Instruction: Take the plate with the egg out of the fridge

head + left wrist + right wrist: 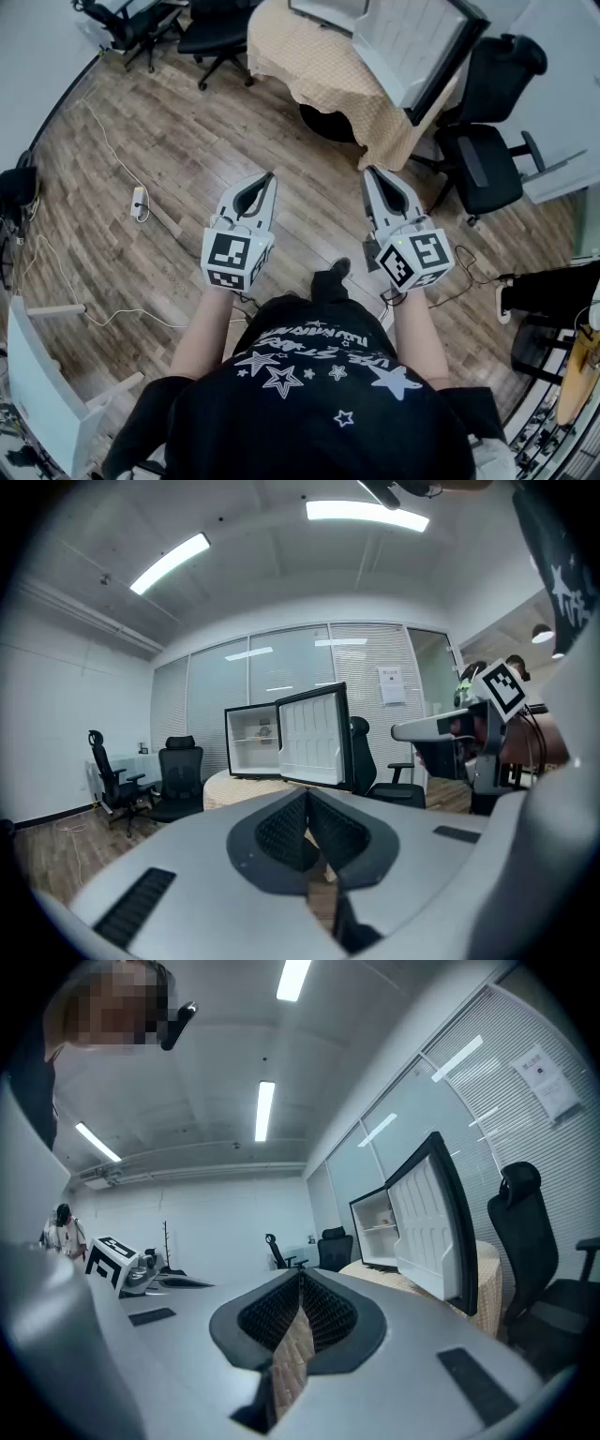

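Observation:
The small fridge (412, 47) stands on a table with a tan cloth (319, 66), and its door (314, 738) hangs wide open. On its upper shelf lies a small plate (265, 730) with something on it, too far off to make out; the plate (384, 1223) also shows in the right gripper view. My left gripper (270, 176) and right gripper (370, 172) are held side by side at waist height, pointing toward the table and well short of it. Both are shut with nothing between the jaws (307, 797) (300, 1277).
Black office chairs stand right of the table (483, 159) and at the far left (216, 33). A power strip (139, 202) and cables lie on the wood floor at the left. A white cabinet (42, 384) stands at the near left.

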Demonstrator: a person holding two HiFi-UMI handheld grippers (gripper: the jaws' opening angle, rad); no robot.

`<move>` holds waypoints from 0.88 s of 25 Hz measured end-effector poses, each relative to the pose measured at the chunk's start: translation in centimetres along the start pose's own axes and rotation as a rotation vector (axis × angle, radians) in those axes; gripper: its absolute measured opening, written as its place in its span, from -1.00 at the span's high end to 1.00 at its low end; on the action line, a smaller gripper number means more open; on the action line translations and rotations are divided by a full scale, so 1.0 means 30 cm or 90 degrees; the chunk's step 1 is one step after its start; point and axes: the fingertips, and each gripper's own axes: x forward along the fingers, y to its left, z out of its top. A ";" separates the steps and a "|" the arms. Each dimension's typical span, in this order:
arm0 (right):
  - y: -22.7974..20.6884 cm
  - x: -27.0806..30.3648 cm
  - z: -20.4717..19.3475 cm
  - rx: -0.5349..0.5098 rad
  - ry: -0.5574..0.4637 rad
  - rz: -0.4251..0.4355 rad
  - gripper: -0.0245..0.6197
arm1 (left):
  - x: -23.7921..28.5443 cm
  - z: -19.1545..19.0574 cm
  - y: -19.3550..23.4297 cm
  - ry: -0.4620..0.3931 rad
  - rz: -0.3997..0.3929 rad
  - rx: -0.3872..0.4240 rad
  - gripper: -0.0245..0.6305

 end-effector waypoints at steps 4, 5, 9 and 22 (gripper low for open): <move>-0.005 -0.040 -0.003 0.002 0.000 -0.005 0.82 | -0.009 0.005 -0.053 -0.004 -0.011 0.001 0.90; -0.007 -0.047 -0.002 0.002 -0.001 -0.006 0.82 | -0.011 0.005 -0.061 -0.004 -0.012 0.001 0.90; -0.011 -0.065 0.002 0.006 -0.004 -0.009 0.82 | -0.019 -0.003 -0.074 0.000 -0.012 0.006 0.90; 0.067 -0.049 0.026 0.040 -0.049 0.056 0.82 | -0.087 0.062 -0.078 -0.059 -0.017 -0.019 0.90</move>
